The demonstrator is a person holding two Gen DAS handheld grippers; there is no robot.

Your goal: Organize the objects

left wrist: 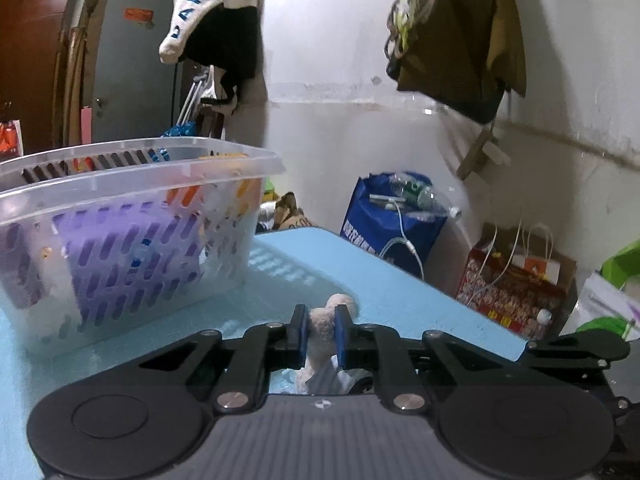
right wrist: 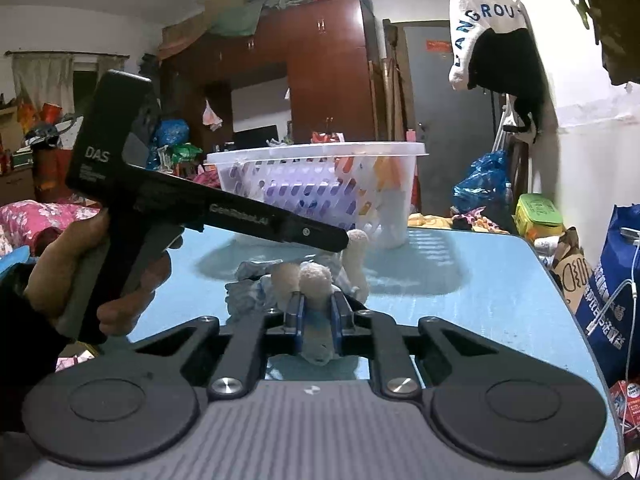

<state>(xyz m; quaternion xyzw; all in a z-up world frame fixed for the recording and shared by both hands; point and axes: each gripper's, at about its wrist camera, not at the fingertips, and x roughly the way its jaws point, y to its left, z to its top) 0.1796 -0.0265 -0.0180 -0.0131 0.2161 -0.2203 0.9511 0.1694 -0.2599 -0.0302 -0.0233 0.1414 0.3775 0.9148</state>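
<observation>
A beige plush toy with a pale blue body point(right wrist: 316, 280) lies on the light blue table point(right wrist: 480, 280). Both grippers hold it. My left gripper point(left wrist: 321, 330) is shut on one beige limb of the toy point(left wrist: 324, 322). My right gripper point(right wrist: 316, 312) is shut on another fuzzy beige part. The left gripper also shows in the right wrist view point(right wrist: 340, 242), held by a hand, its tip at an upright limb point(right wrist: 356, 256). A clear slotted basket point(left wrist: 120, 236) with purple and orange items stands on the table, behind the toy point(right wrist: 320, 188).
Past the table's right edge stand a blue bag point(left wrist: 392, 224) with plastic bottles, a red box point(left wrist: 512, 292) and paper bags. Clothes hang on the white wall point(left wrist: 224, 20). A wardrobe point(right wrist: 320, 72) and cluttered room lie behind the basket.
</observation>
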